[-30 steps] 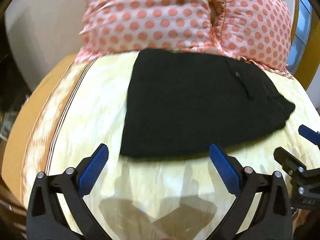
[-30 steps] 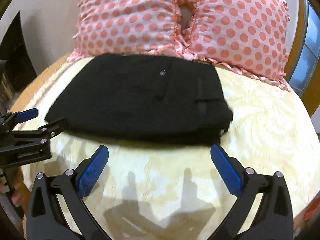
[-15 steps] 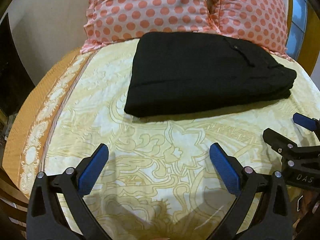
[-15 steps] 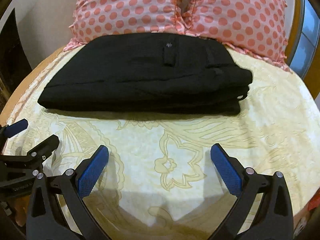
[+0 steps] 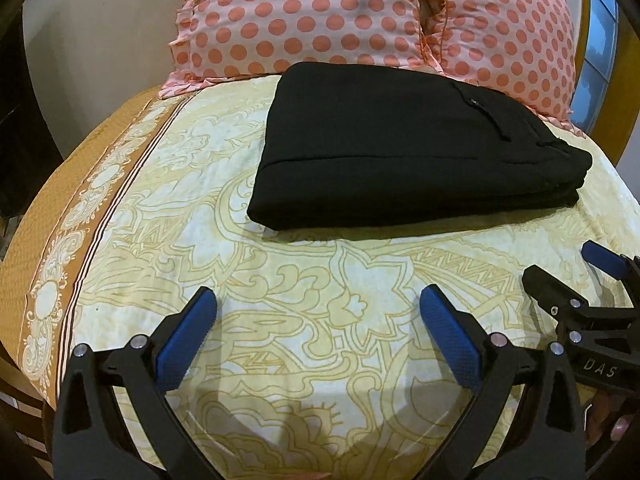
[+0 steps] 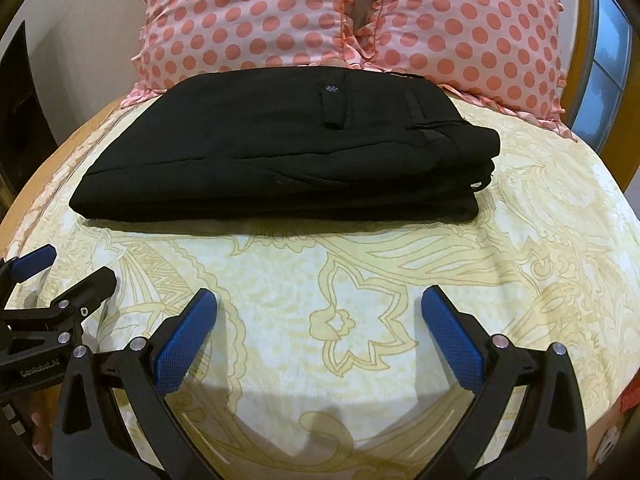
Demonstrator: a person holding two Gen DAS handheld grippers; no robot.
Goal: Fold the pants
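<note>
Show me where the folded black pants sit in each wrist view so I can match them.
Left wrist: pants upper centre-right, thick stacked end at right.
Right wrist: pants upper centre-left, stacked end also at right.
Shared landmark: the gap between the two polka-dot pillows, directly behind the pants.

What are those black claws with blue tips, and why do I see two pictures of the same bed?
Each claw is a grabbing tool that a person holds, one in each hand. A small camera sits on each, looking forward between its two fingers. One picture comes from the left tool, the other from the right tool. Both are open and hold nothing. Each camera also catches the other tool at the edge of its picture. On the yellow patterned bedspread lie black pants, folded into a neat stack. Behind them lean two pink pillows with spots.
</note>
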